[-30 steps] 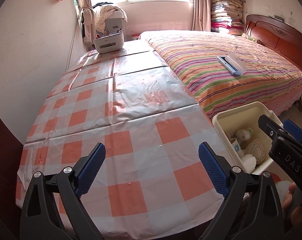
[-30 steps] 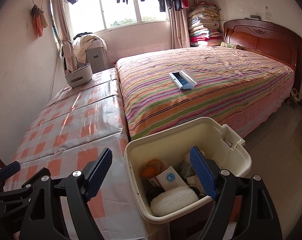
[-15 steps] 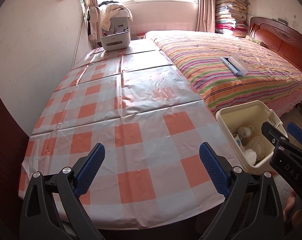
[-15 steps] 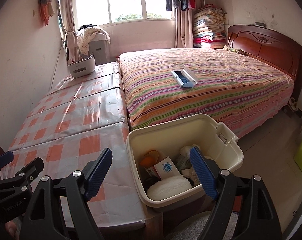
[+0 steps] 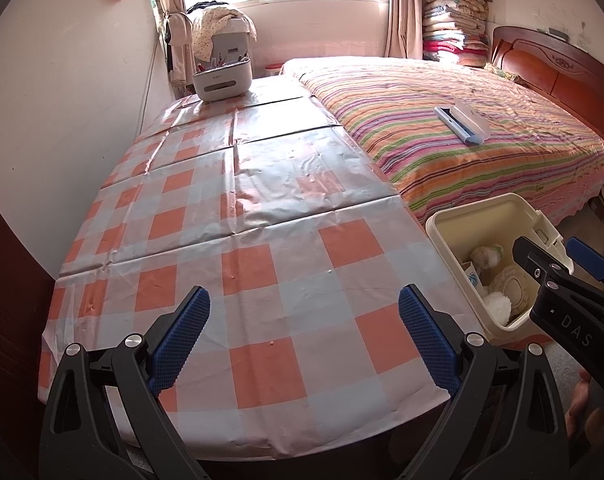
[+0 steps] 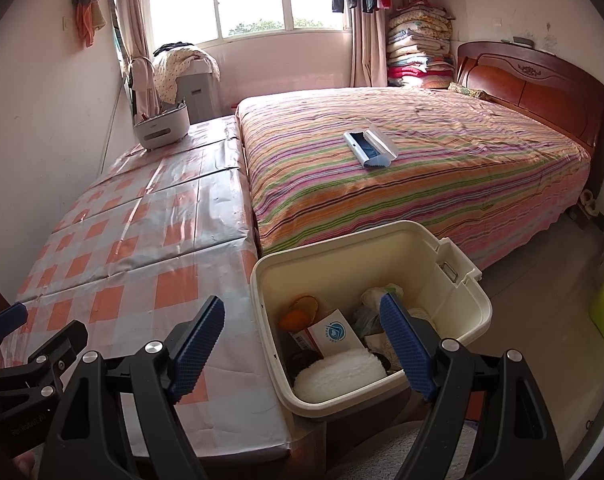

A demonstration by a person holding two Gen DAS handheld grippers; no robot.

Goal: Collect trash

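Both views had drawn back slightly from the checked bench (image 5: 262,264) since the earlier frames. Left claw (image 5: 302,332) and right claw (image 6: 302,344) stood apart, empty. Collected trash (image 6: 334,344) lay in the cream bin (image 6: 454,268), right of the bench. Judged next: scan bench and bed (image 6: 422,184) before reaching.

Black claws (image 5: 302,332), blue ribbed pads (image 6: 198,340), silver screws.

Cream bin (image 6: 458,320) beside table, open, holding mixed trash (image 6: 334,368), perhaps paper.
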